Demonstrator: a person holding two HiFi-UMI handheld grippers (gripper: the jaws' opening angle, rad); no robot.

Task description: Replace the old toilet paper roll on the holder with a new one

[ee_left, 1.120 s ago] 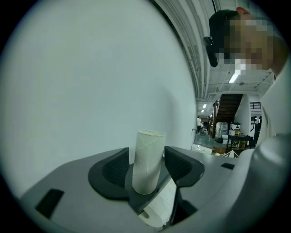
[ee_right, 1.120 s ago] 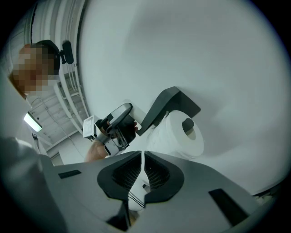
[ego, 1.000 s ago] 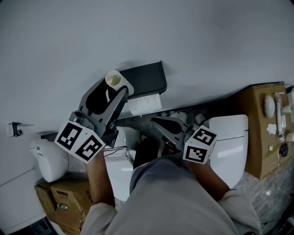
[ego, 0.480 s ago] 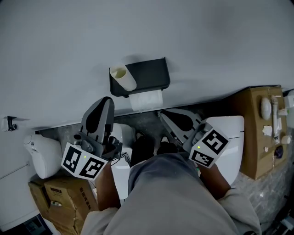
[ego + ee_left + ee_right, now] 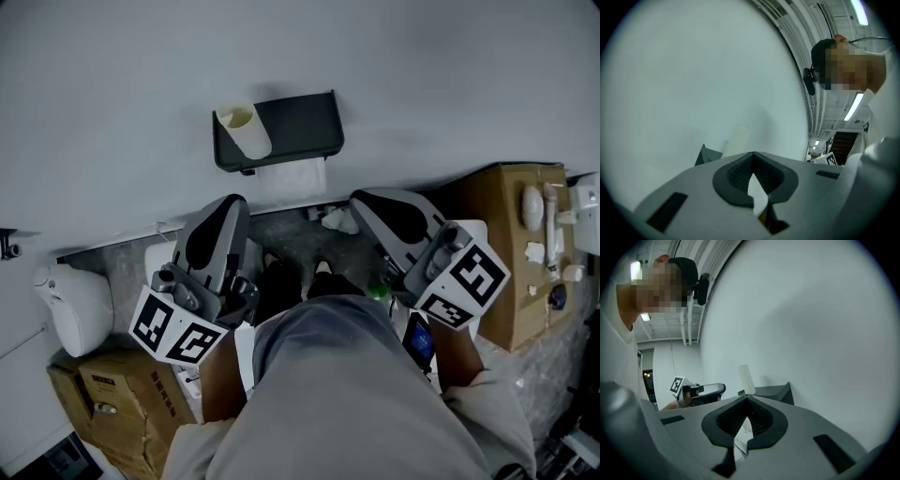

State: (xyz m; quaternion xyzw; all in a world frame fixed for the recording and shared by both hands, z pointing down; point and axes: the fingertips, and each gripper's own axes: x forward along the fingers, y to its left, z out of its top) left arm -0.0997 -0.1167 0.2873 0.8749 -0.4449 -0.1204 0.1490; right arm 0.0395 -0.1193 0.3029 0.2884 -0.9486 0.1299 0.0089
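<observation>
Tube [image 5: 244,133] on holder [image 5: 298,136] shows hollow only in head view.

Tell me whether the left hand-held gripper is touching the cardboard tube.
Apart. Head view shows the left hand-held gripper below the cardboard tube, bare wall between them.

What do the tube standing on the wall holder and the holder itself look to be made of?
Tube: likely cardboard; matte cream, thin-walled, with a hollow open top.
Holder: dark grey, smooth, with a slight sheen and crisp edges. It could be painted metal or plastic; the look cannot settle which.
</observation>
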